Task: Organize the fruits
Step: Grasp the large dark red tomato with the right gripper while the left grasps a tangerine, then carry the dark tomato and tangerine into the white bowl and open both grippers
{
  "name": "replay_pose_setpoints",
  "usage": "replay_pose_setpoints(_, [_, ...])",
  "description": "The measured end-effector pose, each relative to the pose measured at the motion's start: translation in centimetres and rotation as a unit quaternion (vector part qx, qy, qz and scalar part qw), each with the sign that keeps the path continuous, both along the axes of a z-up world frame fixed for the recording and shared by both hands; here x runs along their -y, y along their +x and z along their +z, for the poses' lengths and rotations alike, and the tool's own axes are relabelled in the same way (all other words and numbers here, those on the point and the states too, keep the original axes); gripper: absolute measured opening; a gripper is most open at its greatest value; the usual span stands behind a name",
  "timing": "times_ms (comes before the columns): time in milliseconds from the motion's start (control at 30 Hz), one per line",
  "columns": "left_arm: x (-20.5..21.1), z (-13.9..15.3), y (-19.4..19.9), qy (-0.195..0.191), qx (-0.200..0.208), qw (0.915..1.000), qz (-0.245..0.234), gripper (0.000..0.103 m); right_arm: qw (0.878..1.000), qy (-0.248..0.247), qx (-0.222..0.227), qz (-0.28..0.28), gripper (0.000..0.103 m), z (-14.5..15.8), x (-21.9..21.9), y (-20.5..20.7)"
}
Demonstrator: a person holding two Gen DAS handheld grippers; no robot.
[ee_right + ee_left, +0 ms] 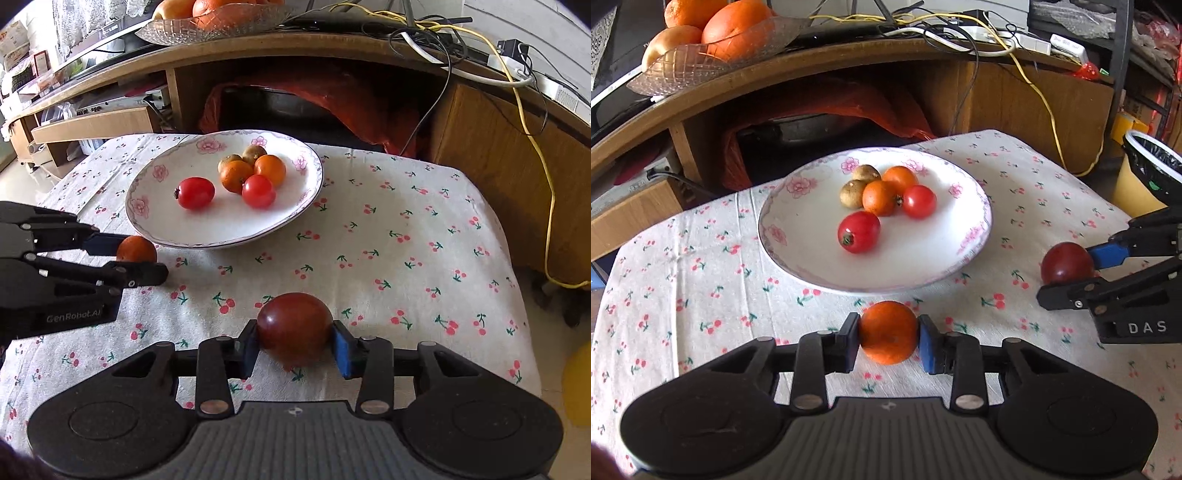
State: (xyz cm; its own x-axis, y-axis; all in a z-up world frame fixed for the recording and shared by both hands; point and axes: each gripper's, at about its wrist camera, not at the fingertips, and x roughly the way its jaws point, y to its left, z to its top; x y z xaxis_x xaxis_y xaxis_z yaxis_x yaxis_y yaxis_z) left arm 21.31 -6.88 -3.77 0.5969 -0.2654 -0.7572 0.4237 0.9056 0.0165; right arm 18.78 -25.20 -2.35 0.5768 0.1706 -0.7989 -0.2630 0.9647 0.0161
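**Both grippers held fruit beside the plate**

The left gripper (888, 341) pinched a small round orange fruit (888, 331) between its pads, low over the worktop covered with a white cherry-print cloth (701, 295), just in front of the near rim of the white floral-edged ceramic plate (798, 251). The right gripper (295, 349) was closed on a dark red oval tomato (294, 325), which sat squeezed between its blue pads over the cloth, to the right of the plate and apart from it.

On the plate lay two bright red cherry tomatoes (859, 232), two small orange fruits (880, 198) and two brownish round fruits (851, 193), clustered toward the far side, with one red tomato lying apart nearer the front. Behind the worktop stood a curved wooden shelf (849, 55) carrying a clear glass dish of large oranges (738, 29) and tangled cables (960, 29).
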Motion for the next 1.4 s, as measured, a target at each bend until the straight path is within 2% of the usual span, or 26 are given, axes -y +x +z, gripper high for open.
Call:
replay_pose_setpoints(267, [-0.3,1.7,-3.8,-0.006,-0.019,0.9996,-0.020,0.041,1.000,-0.002,-0.010,0.018,0.035,0.3,-1.7,-2.3])
replay_pose_setpoints(500, [-1.1,1.1,-7.6,0.020,-0.024,0.9991,-0.028,0.041,0.999,-0.024,-0.003,0.031,0.037,0.2,-2.7,-4.4])
replay_pose_setpoints(733, [-1.5,0.8,-8.0,0.027,-0.018,0.9988,-0.037,0.046,1.000,-0.011,0.000,0.029,0.043,0.5,-2.5,-4.0])
replay_pose_setpoints(833, [-1.9,0.7,-7.7,0.018,-0.021,0.9990,-0.036,0.051,0.999,-0.008,0.012,0.034,0.053,0.8,-2.3,-4.0])
replay_pose_setpoints(1000, [-2.3,0.5,-7.2,0.008,-0.019,0.9992,-0.033,0.057,0.999,-0.002,0.009,0.034,0.053,0.5,-1.9,-3.3])
replay_pose_setpoints(1233, [-2.0,0.4,-6.9,0.006,-0.014,0.9994,-0.031,0.056,0.999,-0.007,-0.008,0.038,0.048,0.1,-2.1,-3.2])
replay_pose_setpoints(1267, [-2.0,0.4,-6.9,0.005,-0.013,0.9994,-0.031,0.055,0.999,-0.006,-0.010,0.037,0.047,0.1,-2.0,-3.3])
replay_pose_setpoints(1333, [-1.9,0.4,-7.1,0.000,-0.016,0.9992,-0.036,0.045,0.999,0.000,-0.014,0.040,0.035,0.1,-1.8,-3.5])
replay_pose_setpoints(1400, [-1.7,0.6,-7.3,0.004,-0.017,0.9990,-0.040,0.041,0.999,0.002,-0.016,0.042,0.033,0.3,-2.0,-3.6])
